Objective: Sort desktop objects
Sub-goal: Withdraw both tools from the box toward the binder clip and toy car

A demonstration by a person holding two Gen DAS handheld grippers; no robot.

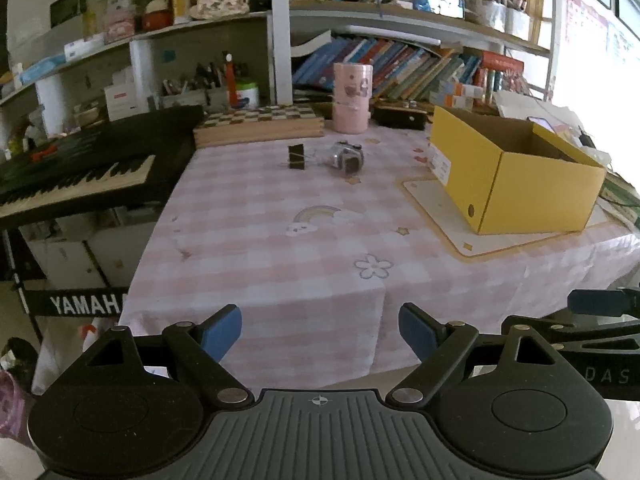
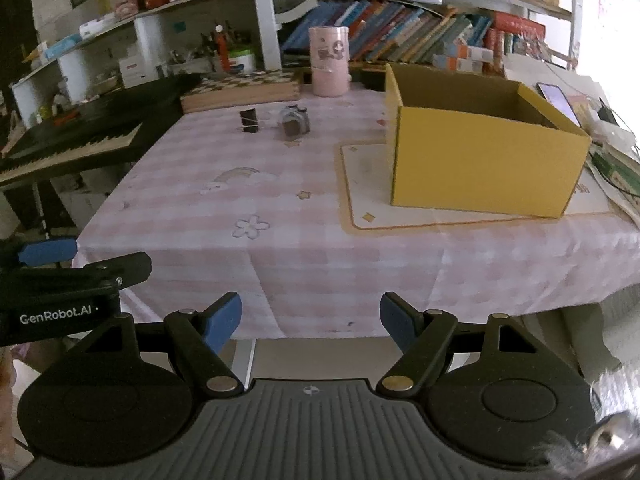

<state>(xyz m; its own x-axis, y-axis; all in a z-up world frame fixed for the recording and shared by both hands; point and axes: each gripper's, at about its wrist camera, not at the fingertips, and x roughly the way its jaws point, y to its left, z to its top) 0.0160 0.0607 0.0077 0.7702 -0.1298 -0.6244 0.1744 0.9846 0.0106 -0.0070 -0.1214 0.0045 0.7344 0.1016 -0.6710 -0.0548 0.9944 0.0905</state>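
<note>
A black binder clip (image 1: 296, 157) (image 2: 249, 121) and a small clear-cased camera (image 1: 347, 155) (image 2: 294, 121) lie side by side far back on the pink checked tablecloth (image 1: 280, 248) (image 2: 192, 200). An open yellow cardboard box (image 1: 516, 178) (image 2: 480, 152) stands on a mat at the right. My left gripper (image 1: 320, 334) hangs open over the table's near edge, nothing between its blue pads. My right gripper (image 2: 311, 322) is open too, at the near edge, also holding nothing. The other gripper shows at each view's side.
A pink cylindrical container (image 1: 352, 98) (image 2: 329, 61) and a checkered wooden board (image 1: 260, 124) (image 2: 240, 88) stand at the back, before shelves of books. A black keyboard (image 1: 76, 172) (image 2: 76, 136) sits left of the table. A phone (image 2: 554, 98) lies beyond the box.
</note>
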